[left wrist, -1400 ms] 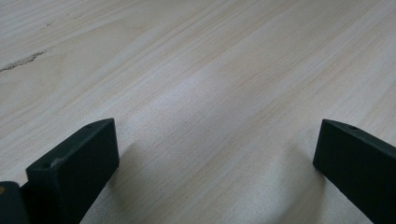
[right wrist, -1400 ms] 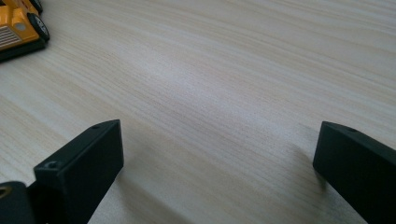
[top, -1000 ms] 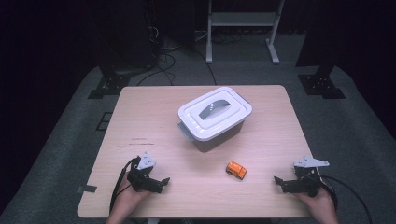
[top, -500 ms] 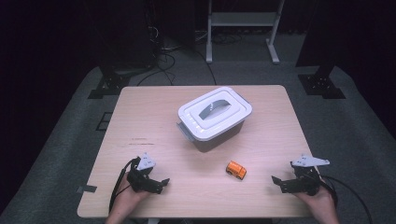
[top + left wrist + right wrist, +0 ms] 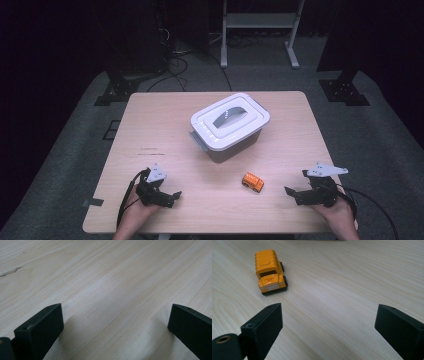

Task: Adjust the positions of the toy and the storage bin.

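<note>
Both tools rest wide open and empty on the surface (image 5: 150, 120), the right tool (image 5: 292, 192) aimed at the toy school bus (image 5: 253, 182) lying near the lidded bin (image 5: 229, 126), the left tool (image 5: 172, 195) clear for support.

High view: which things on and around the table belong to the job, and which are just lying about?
In the job:
toy bus
lidded box
left gripper, open
right gripper, open

Lying about:
tape strip at the table edge
white stand
floor cables

— Worktop (image 5: 150, 125) condition?
— Pale wood, faint dark mark toward its left edge.
— Items on it?
— White lidded box (image 5: 230, 125) at centre; orange toy bus (image 5: 253, 182) nearer the front edge, apart from the box.
</note>
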Action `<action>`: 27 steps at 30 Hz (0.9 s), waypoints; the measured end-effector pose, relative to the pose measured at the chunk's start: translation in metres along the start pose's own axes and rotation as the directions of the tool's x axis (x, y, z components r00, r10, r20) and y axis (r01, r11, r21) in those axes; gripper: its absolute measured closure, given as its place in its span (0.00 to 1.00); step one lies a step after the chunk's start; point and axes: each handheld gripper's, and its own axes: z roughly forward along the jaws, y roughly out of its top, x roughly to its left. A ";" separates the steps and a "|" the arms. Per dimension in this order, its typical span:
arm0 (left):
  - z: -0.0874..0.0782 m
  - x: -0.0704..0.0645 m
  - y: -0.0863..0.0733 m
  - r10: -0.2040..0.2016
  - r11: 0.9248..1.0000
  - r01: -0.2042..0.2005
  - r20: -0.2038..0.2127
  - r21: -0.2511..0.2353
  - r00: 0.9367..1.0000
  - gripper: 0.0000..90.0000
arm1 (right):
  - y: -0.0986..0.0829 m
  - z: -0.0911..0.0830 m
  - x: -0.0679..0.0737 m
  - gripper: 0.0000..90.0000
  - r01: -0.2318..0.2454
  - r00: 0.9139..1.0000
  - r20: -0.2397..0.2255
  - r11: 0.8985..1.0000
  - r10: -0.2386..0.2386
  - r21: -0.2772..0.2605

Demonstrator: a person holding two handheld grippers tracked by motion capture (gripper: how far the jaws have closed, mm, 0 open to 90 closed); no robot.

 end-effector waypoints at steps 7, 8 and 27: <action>0.000 0.000 0.000 0.000 1.000 0.000 0.000 -0.001 1.000 0.00 | 0.004 -0.002 0.005 0.14 0.013 1.000 -0.015 1.000 -0.013 -0.011; 0.000 0.000 0.000 0.000 1.000 0.000 0.001 0.000 1.000 0.00 | 0.005 -0.002 0.005 0.14 0.018 1.000 -0.015 1.000 -0.019 -0.013; 0.001 -0.001 0.001 0.004 1.000 -0.004 0.001 -0.001 1.000 0.00 | 0.021 0.005 0.017 0.20 0.043 0.997 -0.063 0.999 -0.044 -0.014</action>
